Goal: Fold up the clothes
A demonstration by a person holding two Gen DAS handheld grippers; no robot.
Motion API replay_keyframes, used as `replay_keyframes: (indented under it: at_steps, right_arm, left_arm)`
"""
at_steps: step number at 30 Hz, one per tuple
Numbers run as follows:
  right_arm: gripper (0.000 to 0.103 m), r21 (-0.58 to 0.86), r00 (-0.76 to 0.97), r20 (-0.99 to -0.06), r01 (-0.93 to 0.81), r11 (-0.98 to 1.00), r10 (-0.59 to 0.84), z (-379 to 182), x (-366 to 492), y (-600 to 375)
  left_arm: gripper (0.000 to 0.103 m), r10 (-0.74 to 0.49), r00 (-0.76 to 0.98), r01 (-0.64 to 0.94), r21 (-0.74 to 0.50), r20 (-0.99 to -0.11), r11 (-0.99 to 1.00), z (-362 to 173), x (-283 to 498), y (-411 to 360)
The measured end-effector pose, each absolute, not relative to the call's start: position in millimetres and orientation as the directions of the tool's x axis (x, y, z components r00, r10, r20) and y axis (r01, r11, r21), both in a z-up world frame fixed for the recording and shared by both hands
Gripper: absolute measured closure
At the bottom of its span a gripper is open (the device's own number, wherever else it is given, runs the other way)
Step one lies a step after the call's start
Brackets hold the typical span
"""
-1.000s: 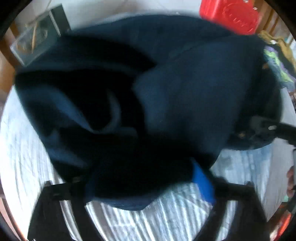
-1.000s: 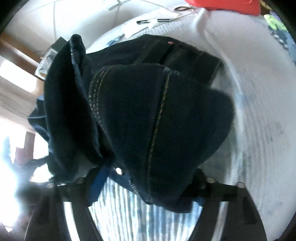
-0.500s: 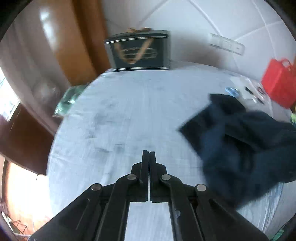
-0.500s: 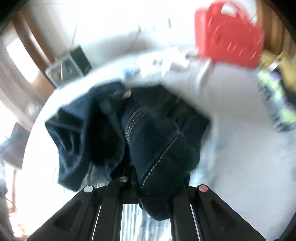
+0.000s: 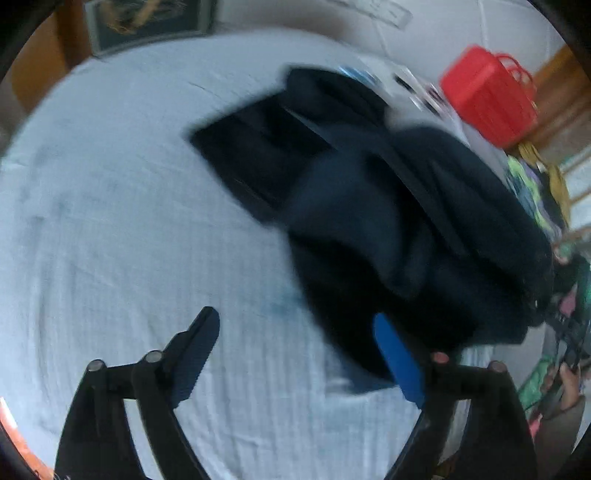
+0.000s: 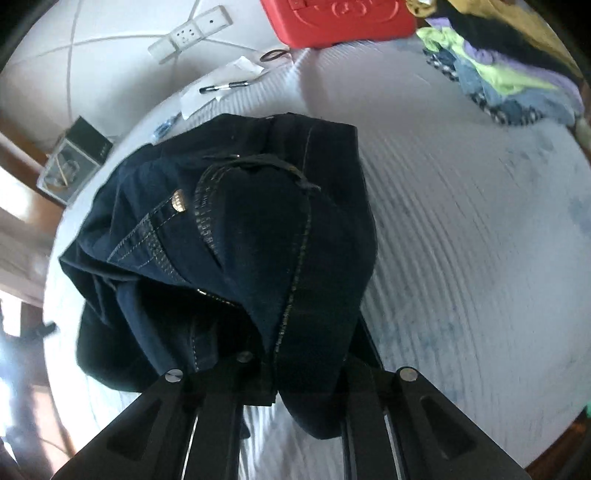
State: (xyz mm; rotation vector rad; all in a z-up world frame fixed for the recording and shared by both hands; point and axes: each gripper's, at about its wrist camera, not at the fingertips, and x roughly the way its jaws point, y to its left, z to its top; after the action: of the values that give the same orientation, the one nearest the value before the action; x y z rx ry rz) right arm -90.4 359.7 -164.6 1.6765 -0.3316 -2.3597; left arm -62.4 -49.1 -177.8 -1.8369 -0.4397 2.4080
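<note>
Dark blue jeans (image 5: 388,221) lie crumpled on the white striped sheet (image 5: 110,221), right of centre in the left wrist view. My left gripper (image 5: 295,317) has its jaws opening wide above the sheet. The jeans' near edge drapes against the blue pad (image 5: 399,362) of the right-hand finger; no pad presses on the cloth. In the right wrist view the jeans (image 6: 258,240) bunch up over my right gripper (image 6: 273,369), which is shut on the denim along a stitched seam. Its fingertips are hidden by the cloth.
A red plastic basket (image 6: 340,18) stands at the far edge, with paper and a pen (image 6: 221,86) beside it. A pile of mixed clothes (image 6: 498,74) lies far right. A dark box (image 6: 74,158) sits far left. A person's hand (image 5: 569,380) shows at the right rim.
My left gripper went from over the jeans to shut and empty above bare sheet, then opened wide beside the jeans. My right gripper closed on the denim and lifted it a little.
</note>
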Motion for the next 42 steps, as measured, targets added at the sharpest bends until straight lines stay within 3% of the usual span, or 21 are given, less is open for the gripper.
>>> replay_keyframes:
  at_steps: [5,6,7,8,9,12,15,19,25,27,29,31,34,35,37,42]
  right_arm:
    - [0.089,0.315,-0.305,-0.892,0.109,-0.943,-0.333,-168.2,-89.7,364.3]
    - [0.089,0.319,-0.304,-0.89,0.115,-0.941,-0.339,-169.9,-90.2,366.0]
    - [0.089,0.324,-0.302,-0.889,0.12,-0.939,-0.345,-171.8,-90.6,367.4]
    - [0.089,0.328,-0.3,-0.887,0.126,-0.936,-0.351,-174.3,-90.9,367.6]
    - [0.089,0.331,-0.299,-0.886,0.132,-0.935,-0.356,-176.4,-91.0,368.0]
    - [0.089,0.317,-0.309,-0.885,0.148,-0.937,-0.349,-176.6,-89.8,370.6]
    - [0.09,0.281,-0.353,-0.876,0.182,-0.942,-0.33,-162.3,-89.1,367.6]
    - [0.091,0.268,-0.452,-0.821,0.232,-0.935,-0.347,-115.7,-89.5,370.8]
    - [0.091,0.294,-0.578,-0.705,0.288,-0.911,-0.41,-26.9,-76.2,384.9]
    - [0.091,0.293,-0.593,-0.688,0.301,-0.908,-0.419,-10.0,-68.1,390.9]
    - [0.091,0.239,-0.595,-0.72,0.27,-0.933,-0.357,-9.0,-65.8,396.0]
    - [0.091,0.207,-0.566,-0.77,0.215,-0.954,-0.295,-24.9,-68.5,405.6]
    - [0.09,0.186,-0.477,-0.854,0.092,-0.978,-0.208,-78.7,-75.3,433.2]
    - [0.087,0.176,-0.441,-0.879,0.049,-0.983,-0.18,-98.6,-77.7,441.6]
    - [0.065,0.16,-0.38,-0.914,-0.025,-0.987,-0.139,-131.6,-79.0,453.8]
    - [0.056,0.25,-0.321,-0.925,-0.114,-0.962,-0.202,-173.9,-60.8,473.3]
  left_arm:
    - [0.016,0.237,-0.203,0.175,-0.274,-0.95,-0.946,-206.4,-56.4,-14.0]
    - [0.02,0.24,-0.183,0.194,-0.274,-0.953,-0.942,-213.7,-56.2,-10.6]
    - [0.028,0.236,-0.181,0.214,-0.272,-0.955,-0.938,-218.1,-55.4,-6.3]
    - [0.042,0.228,-0.196,0.211,-0.268,-0.954,-0.94,-217.3,-54.4,-0.8]
    - [0.083,0.244,-0.197,0.192,-0.281,-0.95,-0.94,-215.7,-54.8,3.6]
    - [0.092,0.233,-0.198,0.187,-0.27,-0.952,-0.944,-208.7,-57.8,3.4]
    - [0.098,-0.002,-0.271,0.14,-0.037,-0.963,-0.989,-175.4,-59.1,-8.9]
    - [0.098,-0.353,-0.419,0.196,0.296,-0.837,-0.935,-97.2,-51.1,-63.4]
    - [0.097,-0.542,-0.539,0.3,0.454,-0.645,-0.839,4.5,-22.0,-128.5]
    - [0.094,-0.482,-0.551,0.264,0.406,-0.681,-0.875,11.5,-17.0,-137.7]
    - [0.086,-0.405,-0.54,0.216,0.343,-0.738,-0.914,7.0,-13.8,-144.0]
    - [0.056,-0.299,-0.498,0.155,0.255,-0.814,-0.954,-19.7,-9.5,-144.6]
    - [0.025,-0.171,-0.44,0.145,0.118,-0.882,-0.982,-55.8,-2.6,-148.0]
    - [0.025,-0.131,-0.422,0.149,0.074,-0.897,-0.986,-67.3,-0.3,-149.3]
    - [0.024,-0.05,-0.385,0.159,-0.013,-0.922,-0.987,-90.2,4.3,-152.0]
    - [0.024,0.075,-0.378,0.18,-0.153,-0.923,-0.972,-94.8,29.1,-161.6]
